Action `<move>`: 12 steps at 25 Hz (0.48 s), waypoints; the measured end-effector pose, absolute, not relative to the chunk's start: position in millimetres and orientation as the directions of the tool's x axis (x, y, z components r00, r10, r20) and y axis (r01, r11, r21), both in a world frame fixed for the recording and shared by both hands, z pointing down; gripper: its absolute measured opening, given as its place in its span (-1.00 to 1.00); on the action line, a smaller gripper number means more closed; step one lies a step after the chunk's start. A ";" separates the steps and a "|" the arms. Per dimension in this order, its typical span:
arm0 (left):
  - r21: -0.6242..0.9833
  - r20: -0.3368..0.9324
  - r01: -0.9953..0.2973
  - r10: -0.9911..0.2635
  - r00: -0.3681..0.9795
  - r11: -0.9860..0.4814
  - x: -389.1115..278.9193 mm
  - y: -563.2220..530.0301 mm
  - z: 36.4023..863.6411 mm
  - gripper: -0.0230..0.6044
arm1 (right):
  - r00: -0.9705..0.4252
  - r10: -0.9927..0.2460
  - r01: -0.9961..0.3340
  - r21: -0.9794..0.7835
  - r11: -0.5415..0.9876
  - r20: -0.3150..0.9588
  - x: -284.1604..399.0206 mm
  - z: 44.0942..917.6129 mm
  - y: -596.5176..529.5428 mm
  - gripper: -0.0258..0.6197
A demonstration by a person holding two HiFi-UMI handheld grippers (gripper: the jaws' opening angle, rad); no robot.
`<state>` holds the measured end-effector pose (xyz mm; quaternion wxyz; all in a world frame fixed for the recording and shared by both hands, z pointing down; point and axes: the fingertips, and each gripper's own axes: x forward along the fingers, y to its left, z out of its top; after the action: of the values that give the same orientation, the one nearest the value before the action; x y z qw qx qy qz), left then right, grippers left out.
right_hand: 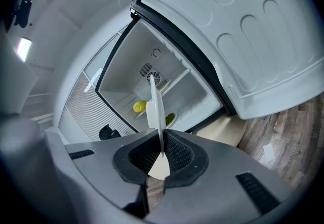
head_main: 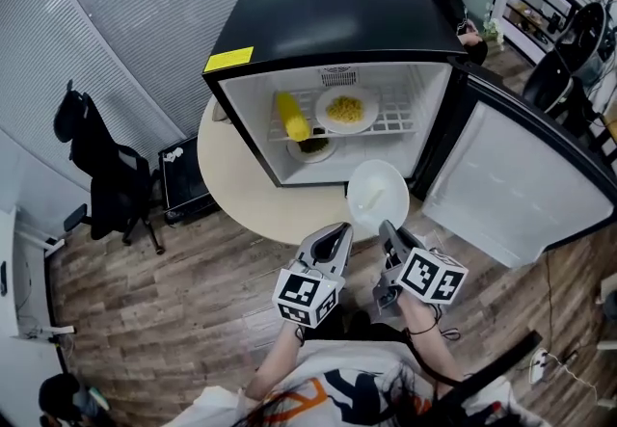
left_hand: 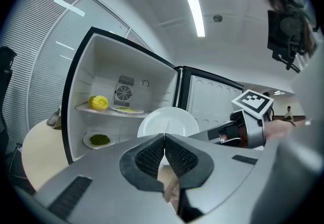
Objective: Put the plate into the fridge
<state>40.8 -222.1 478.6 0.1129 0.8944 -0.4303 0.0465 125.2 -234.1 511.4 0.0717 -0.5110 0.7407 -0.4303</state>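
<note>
One rim grip does it: my right gripper (head_main: 388,227) clamps the plate (head_main: 378,196) by its near edge, so the far edge leads toward the open fridge (head_main: 337,25), just outside. My left gripper (head_main: 337,232) hangs beside, jaws together, empty.

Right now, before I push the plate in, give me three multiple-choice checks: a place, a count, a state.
1. Where is the empty white plate? A. On the round table. B. In the right gripper, outside the fridge. C. On the floor.
2. Plates with food inside the fridge? A. None. B. Four. C. Two.
3. The fridge door is: A. Open. B. Shut. C. Removed.
1 B: its jaws pinch the rim. 2 C: yellow food plate on the shelf, green food plate below. 3 A: it stands swung wide.
</note>
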 end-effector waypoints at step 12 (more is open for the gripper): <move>0.138 0.147 -0.688 -0.672 0.726 -0.713 34.2 -283.6 459.1 -0.89 | -0.368 -0.899 -0.638 -0.768 0.058 0.238 134.1 470.7 -300.1 -0.84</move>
<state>34.2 -283.6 459.1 0.0917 0.9244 -0.3677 0.0430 134.1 -300.1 470.7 0.1541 -0.5406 0.7108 -0.4228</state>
